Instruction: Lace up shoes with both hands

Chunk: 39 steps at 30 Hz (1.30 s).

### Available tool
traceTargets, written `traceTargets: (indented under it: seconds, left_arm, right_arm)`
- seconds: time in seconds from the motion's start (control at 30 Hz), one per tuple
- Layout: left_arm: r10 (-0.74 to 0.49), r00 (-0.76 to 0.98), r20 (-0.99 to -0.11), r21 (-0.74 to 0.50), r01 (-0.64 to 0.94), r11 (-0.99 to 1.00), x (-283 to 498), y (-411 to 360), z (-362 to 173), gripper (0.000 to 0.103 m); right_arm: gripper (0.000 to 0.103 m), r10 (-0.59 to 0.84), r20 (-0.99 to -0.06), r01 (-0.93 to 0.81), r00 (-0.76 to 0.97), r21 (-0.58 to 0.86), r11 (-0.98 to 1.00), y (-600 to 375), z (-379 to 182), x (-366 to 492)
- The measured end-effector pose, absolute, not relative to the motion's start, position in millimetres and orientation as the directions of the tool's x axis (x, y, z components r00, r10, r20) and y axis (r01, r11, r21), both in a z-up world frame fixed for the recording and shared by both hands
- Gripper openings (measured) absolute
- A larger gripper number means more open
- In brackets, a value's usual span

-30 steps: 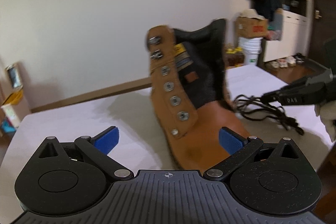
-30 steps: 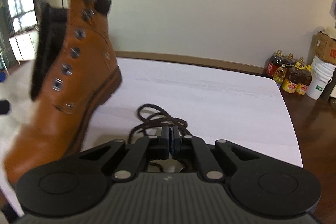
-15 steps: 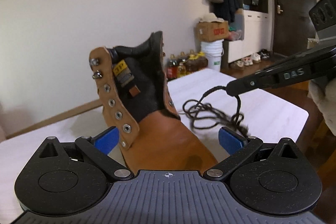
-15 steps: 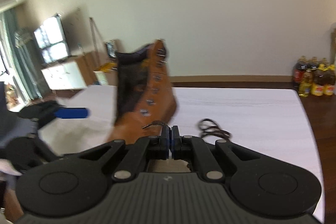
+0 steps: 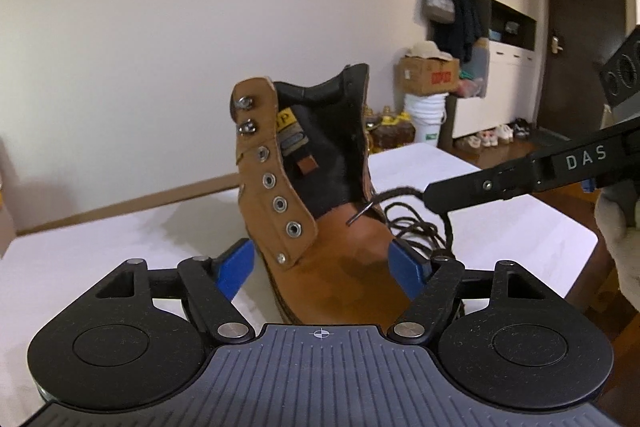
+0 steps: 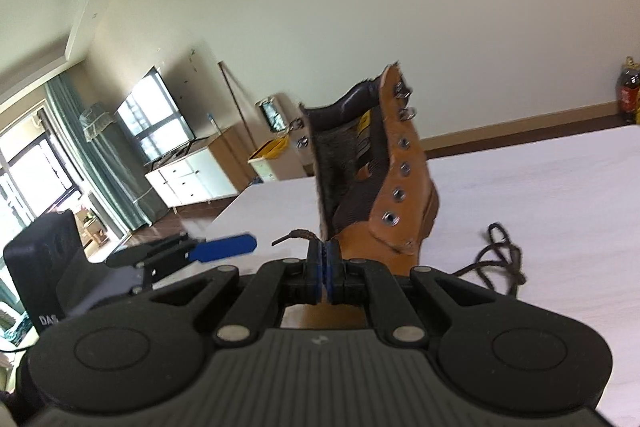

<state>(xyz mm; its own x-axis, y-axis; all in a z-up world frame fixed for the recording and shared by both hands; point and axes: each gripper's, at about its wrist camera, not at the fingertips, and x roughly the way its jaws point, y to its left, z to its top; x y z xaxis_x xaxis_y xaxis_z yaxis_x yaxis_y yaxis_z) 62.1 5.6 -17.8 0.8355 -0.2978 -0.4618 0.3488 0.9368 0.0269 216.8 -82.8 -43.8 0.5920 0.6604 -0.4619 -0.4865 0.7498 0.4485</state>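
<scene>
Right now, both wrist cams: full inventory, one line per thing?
boot: 1, tan leather with black lining, upright on the table, toe between the left tongs' fingers, eyelets unlaced
lace: 1, dark brown, end pinched in the right tongs, rest piled on the table beside the boot
table: 1, white, under it all
cardboard box: 1, brown, on the floor by the far wall
bucket: 1, white, under the box
oil bottles: several, amber, beside the bucket
left tongs: 1, black with blue pads, just been closing around the toe
right tongs: 1, black, shut on the lace
</scene>
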Motion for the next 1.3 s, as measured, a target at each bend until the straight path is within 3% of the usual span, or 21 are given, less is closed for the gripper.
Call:
traceTargets:
  seconds: [0.13,0.2,0.37,0.5,0.73,0.8,1.1,1.3]
  left_arm:
    - [-0.376,0.811,-0.448,0.034,0.436,0.899,61.8,6.6,-15.1,0.06]
    - [-0.403,0.799,-0.446,0.052,0.473,0.88,61.3,5.2,-14.8,0.04]
    - [-0.47,0.76,-0.449,0.126,0.575,0.808,58.5,0.8,-17.5,0.013]
    - [-0.497,0.751,-0.435,0.133,0.6,0.789,54.6,3.2,-17.9,0.004]
    - [-0.546,0.704,-0.454,0.166,0.669,0.724,50.8,7.4,-16.1,0.002]
    - [-0.547,0.693,-0.471,0.206,0.689,0.695,50.2,8.4,-15.5,0.002]
    - [-0.547,0.646,-0.532,0.304,0.749,0.589,46.6,9.5,-12.9,0.002]
    - [-0.54,0.614,-0.576,0.345,0.781,0.52,46.9,7.6,-11.9,0.002]
  right_arm:
    - [0.003,0.681,-0.464,-0.509,0.567,0.453,0.732,-85.0,-47.8,219.0]
    - [0.003,0.69,-0.465,-0.523,0.555,0.45,0.724,-85.1,-49.3,216.8]
    - [0.003,0.708,-0.458,-0.547,0.537,0.45,0.706,-91.1,-50.3,210.4]
    - [0.003,0.718,-0.454,-0.558,0.528,0.452,0.696,-96.9,-50.7,206.8]
    - [0.007,0.717,-0.481,-0.616,0.505,0.381,0.689,-92.2,-51.8,201.2]
    - [0.017,0.708,-0.486,-0.655,0.513,0.31,0.688,-87.9,-47.9,196.1]
    - [0.017,0.701,-0.518,-0.818,0.491,0.002,0.575,-58.8,-32.5,181.6]
    - [0.017,0.647,-0.598,-0.868,0.473,-0.193,0.457,-34.1,-33.0,177.0]
